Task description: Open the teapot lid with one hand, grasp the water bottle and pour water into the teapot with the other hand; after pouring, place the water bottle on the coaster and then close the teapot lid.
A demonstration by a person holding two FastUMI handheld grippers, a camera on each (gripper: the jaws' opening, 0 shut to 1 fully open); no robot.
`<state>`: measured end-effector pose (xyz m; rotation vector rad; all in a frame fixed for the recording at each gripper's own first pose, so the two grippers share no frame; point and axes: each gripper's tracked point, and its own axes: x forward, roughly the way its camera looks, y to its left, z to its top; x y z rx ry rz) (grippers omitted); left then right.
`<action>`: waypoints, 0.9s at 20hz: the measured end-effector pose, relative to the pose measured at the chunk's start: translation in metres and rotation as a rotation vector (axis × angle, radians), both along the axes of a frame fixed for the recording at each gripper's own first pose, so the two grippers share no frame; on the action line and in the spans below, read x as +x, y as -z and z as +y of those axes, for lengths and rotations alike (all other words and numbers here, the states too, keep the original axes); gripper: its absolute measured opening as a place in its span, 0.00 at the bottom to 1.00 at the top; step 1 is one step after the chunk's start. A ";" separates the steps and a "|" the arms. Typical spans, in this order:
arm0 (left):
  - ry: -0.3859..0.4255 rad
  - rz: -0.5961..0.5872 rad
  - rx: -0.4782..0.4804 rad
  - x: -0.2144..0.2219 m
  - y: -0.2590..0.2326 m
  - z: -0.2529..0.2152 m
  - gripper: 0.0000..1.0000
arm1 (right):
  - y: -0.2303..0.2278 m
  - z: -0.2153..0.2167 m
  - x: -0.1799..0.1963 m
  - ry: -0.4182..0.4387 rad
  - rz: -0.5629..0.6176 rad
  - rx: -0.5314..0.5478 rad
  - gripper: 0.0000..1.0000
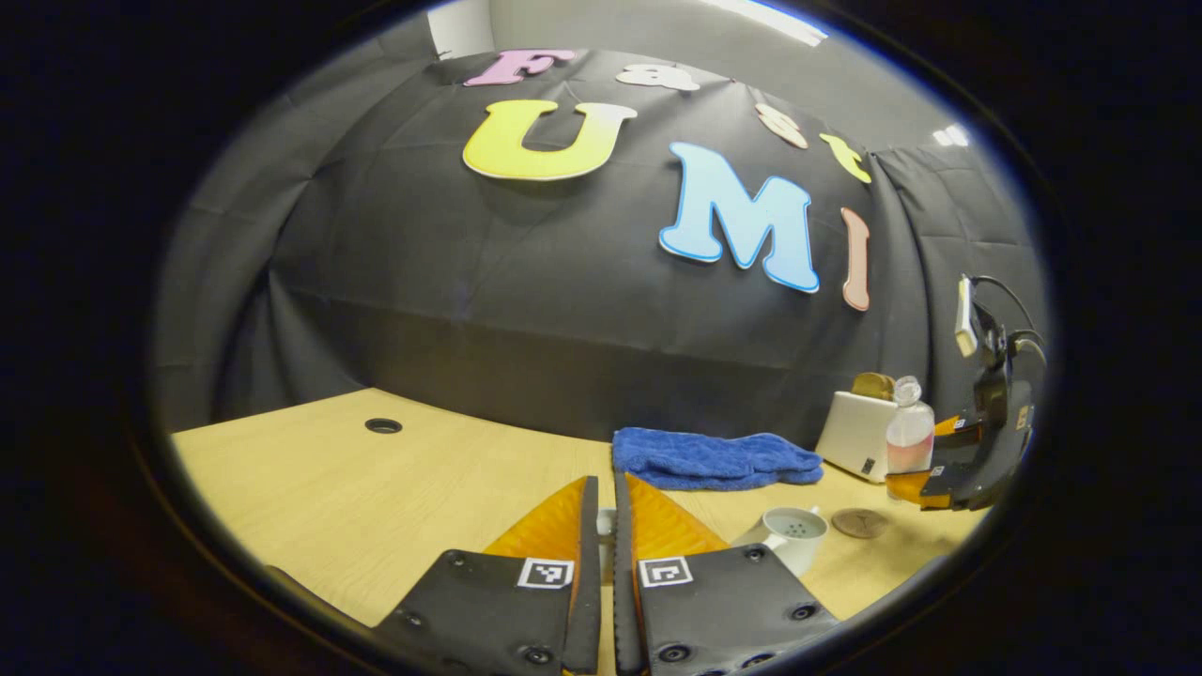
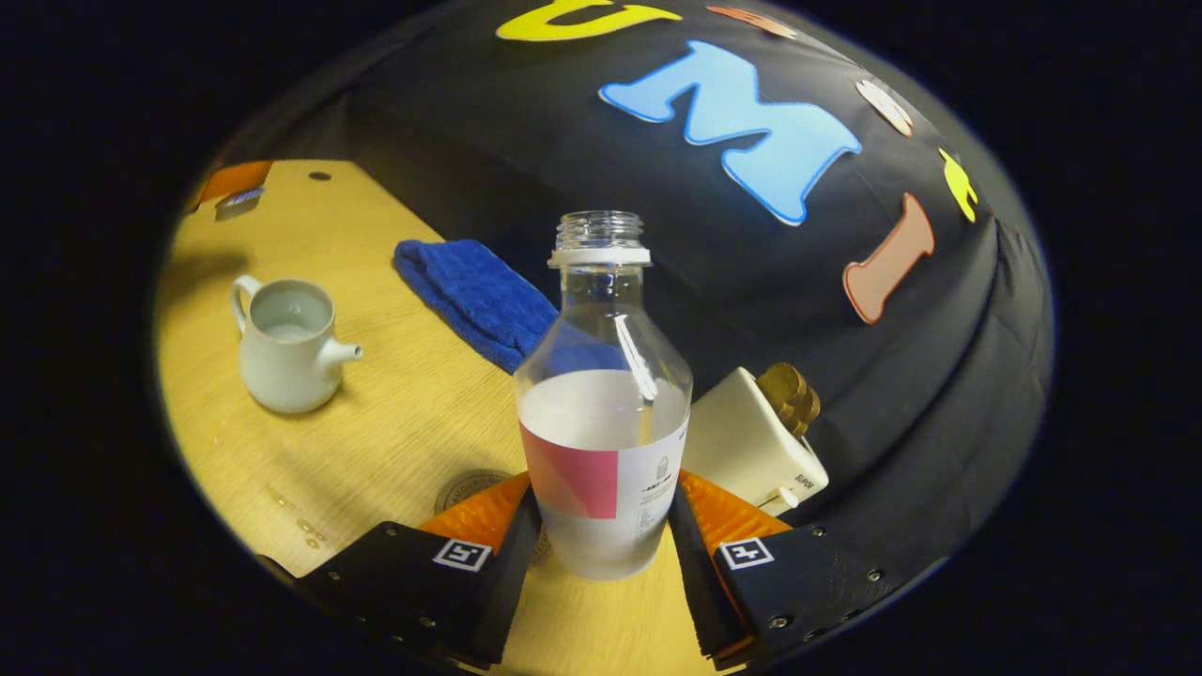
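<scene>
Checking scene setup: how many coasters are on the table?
1: the coaster lies on the table right of the teapot; others may be hidden.

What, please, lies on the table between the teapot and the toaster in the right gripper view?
In the right gripper view, the water bottle held in the right gripper stands between the teapot and the toaster; the blue towel lies farther back.

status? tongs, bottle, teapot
Right tongs clamped on water bottle, upright, uncapped. Left tongs pinching something small and pale, likely the lid. Teapot open. Coaster free.
</scene>
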<state>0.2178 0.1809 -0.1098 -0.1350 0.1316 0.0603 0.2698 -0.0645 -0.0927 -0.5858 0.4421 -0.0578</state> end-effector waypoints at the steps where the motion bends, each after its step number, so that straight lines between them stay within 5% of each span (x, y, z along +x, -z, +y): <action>1: 0.001 0.004 0.003 -0.001 0.001 -0.001 0.14 | 0.001 0.001 0.002 0.001 -0.011 0.050 0.73; 5: 0.003 -0.001 0.001 0.002 -0.001 -0.001 0.08 | 0.006 0.013 0.007 -0.002 -0.022 0.235 0.73; 18: 0.004 -0.008 -0.006 0.000 -0.001 0.000 0.14 | 0.024 0.024 0.013 0.095 -0.032 0.677 0.74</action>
